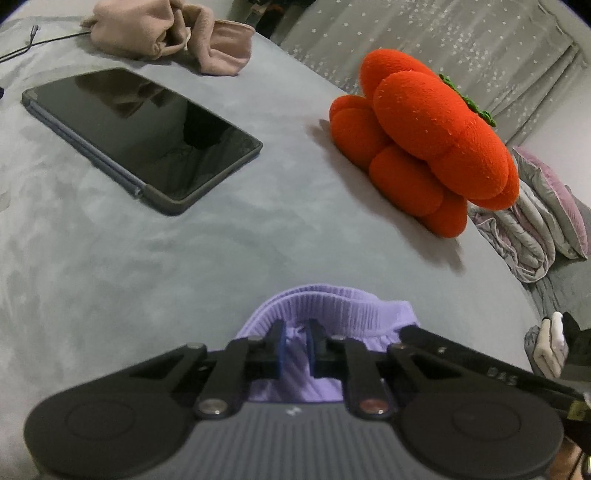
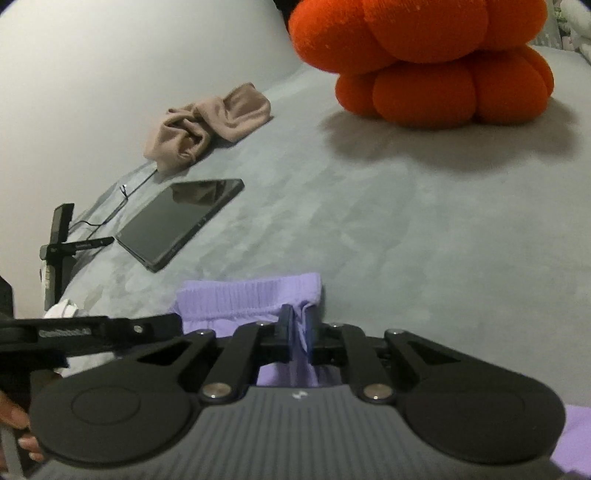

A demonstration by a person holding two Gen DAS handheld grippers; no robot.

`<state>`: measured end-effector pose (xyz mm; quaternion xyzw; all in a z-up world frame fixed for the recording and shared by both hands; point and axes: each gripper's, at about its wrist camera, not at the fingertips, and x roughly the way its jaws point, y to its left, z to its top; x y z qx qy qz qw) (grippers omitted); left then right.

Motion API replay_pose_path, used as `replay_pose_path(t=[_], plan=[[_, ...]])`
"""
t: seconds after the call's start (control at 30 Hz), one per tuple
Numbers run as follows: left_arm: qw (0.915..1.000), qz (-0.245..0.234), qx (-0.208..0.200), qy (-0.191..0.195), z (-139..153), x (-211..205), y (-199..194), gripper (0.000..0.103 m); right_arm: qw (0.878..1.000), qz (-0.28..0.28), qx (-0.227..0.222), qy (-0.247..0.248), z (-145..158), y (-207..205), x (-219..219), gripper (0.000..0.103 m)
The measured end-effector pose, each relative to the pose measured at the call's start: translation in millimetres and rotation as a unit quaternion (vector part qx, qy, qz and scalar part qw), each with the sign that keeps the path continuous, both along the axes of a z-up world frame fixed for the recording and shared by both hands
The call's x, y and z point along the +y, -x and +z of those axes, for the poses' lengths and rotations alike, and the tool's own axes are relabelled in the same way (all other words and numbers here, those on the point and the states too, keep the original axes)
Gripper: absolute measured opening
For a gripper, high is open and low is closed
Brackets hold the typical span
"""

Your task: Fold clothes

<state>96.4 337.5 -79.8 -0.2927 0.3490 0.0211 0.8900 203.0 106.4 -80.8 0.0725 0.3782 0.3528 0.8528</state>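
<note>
A lilac garment with a ribbed waistband (image 1: 325, 302) lies on the grey bed cover, close under both grippers. My left gripper (image 1: 295, 334) is shut on a bunch of its fabric just behind the waistband. In the right wrist view the same garment (image 2: 251, 291) shows, and my right gripper (image 2: 298, 325) is shut on a fold of it near the waistband's right end. The right gripper's arm (image 1: 480, 365) reaches in from the right in the left wrist view; the left gripper's arm (image 2: 92, 330) crosses the left side of the right wrist view.
A dark tablet (image 1: 144, 136) lies on the bed cover (image 1: 258, 229) at the left, with a crumpled beige garment (image 1: 173, 33) and a cable behind it. An orange pumpkin cushion (image 1: 428, 140) sits at the right. Folded bedding (image 1: 535, 229) lies beyond it. A black stand (image 2: 59, 243) is at the left edge.
</note>
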Motion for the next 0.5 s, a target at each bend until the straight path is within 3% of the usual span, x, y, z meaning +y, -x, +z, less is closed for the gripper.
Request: replay_pose_path(t=[0.5], plan=[[0.9997,0.008,-0.006,0.023,-2.2,9.4,5.2,0.010,0.996,0.040,-0.066,-0.032,67.1,60.5,-0.8,0.006]])
